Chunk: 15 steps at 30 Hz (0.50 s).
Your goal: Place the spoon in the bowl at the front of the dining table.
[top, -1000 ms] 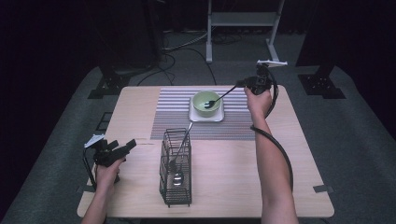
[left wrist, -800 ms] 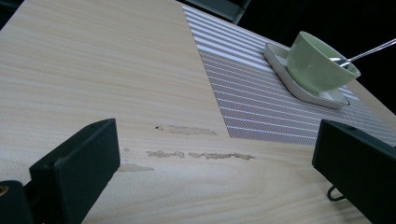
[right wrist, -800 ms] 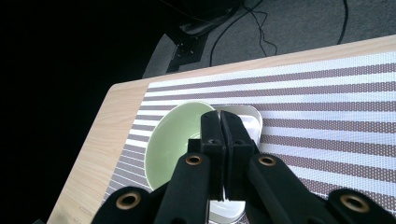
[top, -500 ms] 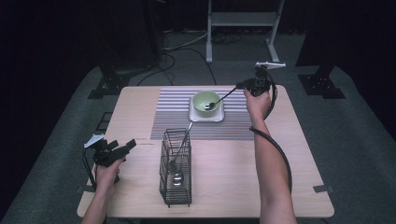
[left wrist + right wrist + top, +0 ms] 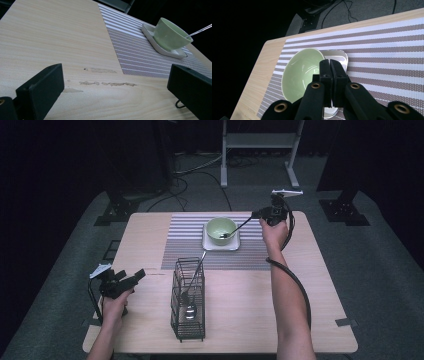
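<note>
Nearest, the left gripper (image 5: 131, 279) rests with jaws spread and empty beside the wire basket (image 5: 188, 301), while farther off the right gripper (image 5: 259, 213) pinches a spoon (image 5: 236, 228) dipping into the green bowl (image 5: 220, 230), apparently for stirring or scooping.
</note>
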Available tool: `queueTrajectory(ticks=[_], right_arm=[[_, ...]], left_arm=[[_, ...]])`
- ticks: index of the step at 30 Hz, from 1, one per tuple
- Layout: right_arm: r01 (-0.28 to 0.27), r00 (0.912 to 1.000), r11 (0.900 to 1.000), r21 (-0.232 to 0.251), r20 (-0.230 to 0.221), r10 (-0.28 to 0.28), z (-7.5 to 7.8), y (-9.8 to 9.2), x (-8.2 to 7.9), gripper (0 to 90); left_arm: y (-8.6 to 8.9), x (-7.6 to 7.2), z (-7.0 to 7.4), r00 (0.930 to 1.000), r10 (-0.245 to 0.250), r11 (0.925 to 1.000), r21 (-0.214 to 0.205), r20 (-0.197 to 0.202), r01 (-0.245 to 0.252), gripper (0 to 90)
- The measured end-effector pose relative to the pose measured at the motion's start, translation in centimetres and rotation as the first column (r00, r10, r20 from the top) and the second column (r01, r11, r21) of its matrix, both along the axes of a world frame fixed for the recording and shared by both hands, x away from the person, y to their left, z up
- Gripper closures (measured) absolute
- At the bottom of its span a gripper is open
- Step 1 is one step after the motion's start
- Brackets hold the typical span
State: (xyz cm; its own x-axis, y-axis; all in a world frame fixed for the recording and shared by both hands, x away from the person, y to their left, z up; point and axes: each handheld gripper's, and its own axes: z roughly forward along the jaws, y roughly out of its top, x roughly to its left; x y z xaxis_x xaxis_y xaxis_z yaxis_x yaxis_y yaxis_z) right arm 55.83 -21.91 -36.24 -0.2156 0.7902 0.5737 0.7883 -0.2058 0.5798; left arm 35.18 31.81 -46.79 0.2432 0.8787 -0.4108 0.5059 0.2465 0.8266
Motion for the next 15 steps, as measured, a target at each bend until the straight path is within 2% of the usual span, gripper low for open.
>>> queueTrajectory(ticks=[15], right_arm=[[-0.021, 0.9996, 0.9994, 0.028, -0.018, 0.021, -1.2, 0.2, 0.1, 86.8]], left_arm=[[0.0, 0.0, 0.0, 1.0000, 0.001, 1.0000, 0.003, 0.000, -0.001, 0.0]])
